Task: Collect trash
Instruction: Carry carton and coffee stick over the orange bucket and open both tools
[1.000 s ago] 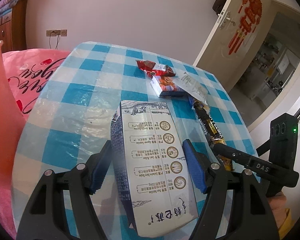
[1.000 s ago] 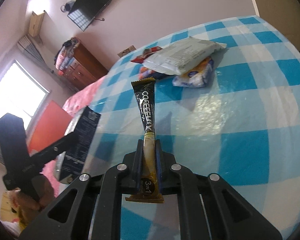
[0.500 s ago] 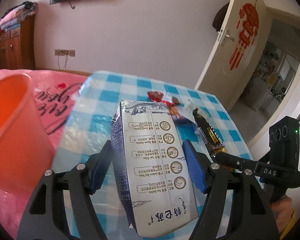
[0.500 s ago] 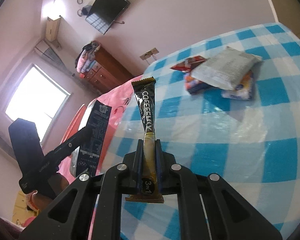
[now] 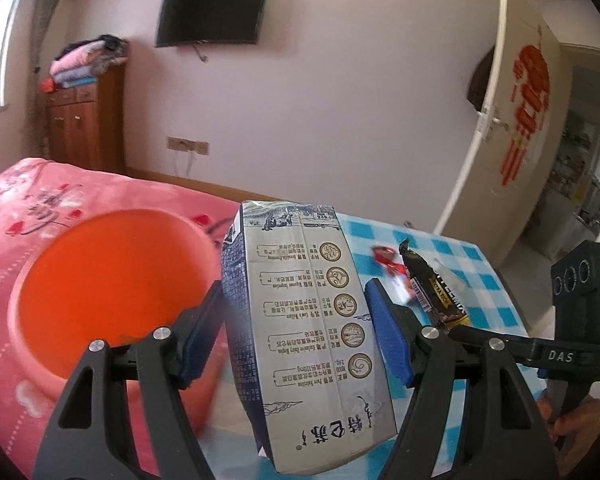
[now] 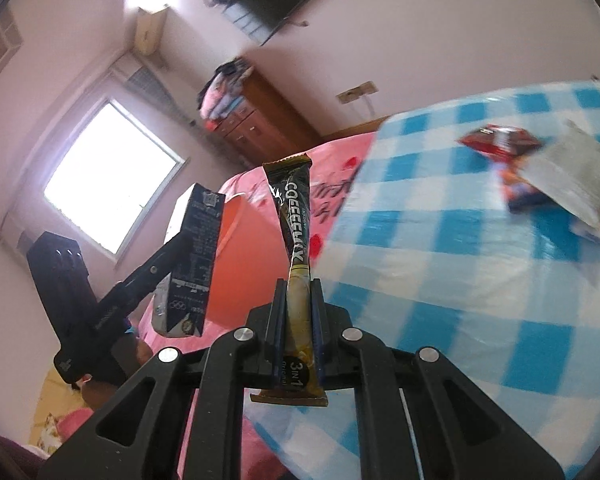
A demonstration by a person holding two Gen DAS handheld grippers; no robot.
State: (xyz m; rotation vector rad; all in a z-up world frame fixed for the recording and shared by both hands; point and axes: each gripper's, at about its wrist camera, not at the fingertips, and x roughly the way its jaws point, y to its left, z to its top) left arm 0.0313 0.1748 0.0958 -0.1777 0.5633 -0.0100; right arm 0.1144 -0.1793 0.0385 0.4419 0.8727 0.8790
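Left gripper (image 5: 296, 320): clamped on the milk carton (image 5: 304, 320), one blue pad on each side, and it's well up in the air!
Right gripper (image 6: 296, 320): jaws pinched tight on the coffee-mix sachet (image 6: 294, 236), which stands up out of the fingers, twisted at the waist.
Milk carton: upright in the grip, printed panel facing the left wrist camera, just beside the orange bucket (image 5: 112, 292).
Orange bucket: mouth wide open, blurred, sitting against the pink bedspread (image 5: 40, 200).
Coffee-mix sachet: off the worktop, seen in the left wrist view poking up right of the carton.
Worktop (image 6: 460, 240): blue-and-white check cloth, right of both grippers in the right wrist view.
Still lying there: a red wrapper (image 6: 500, 140) and a white packet (image 6: 572, 172) overlapping a blue-and-orange pack (image 6: 520, 196), all smeared by motion blur.
Hand: a bit of it shows under the right gripper's handle at the left wrist view's lower right edge.
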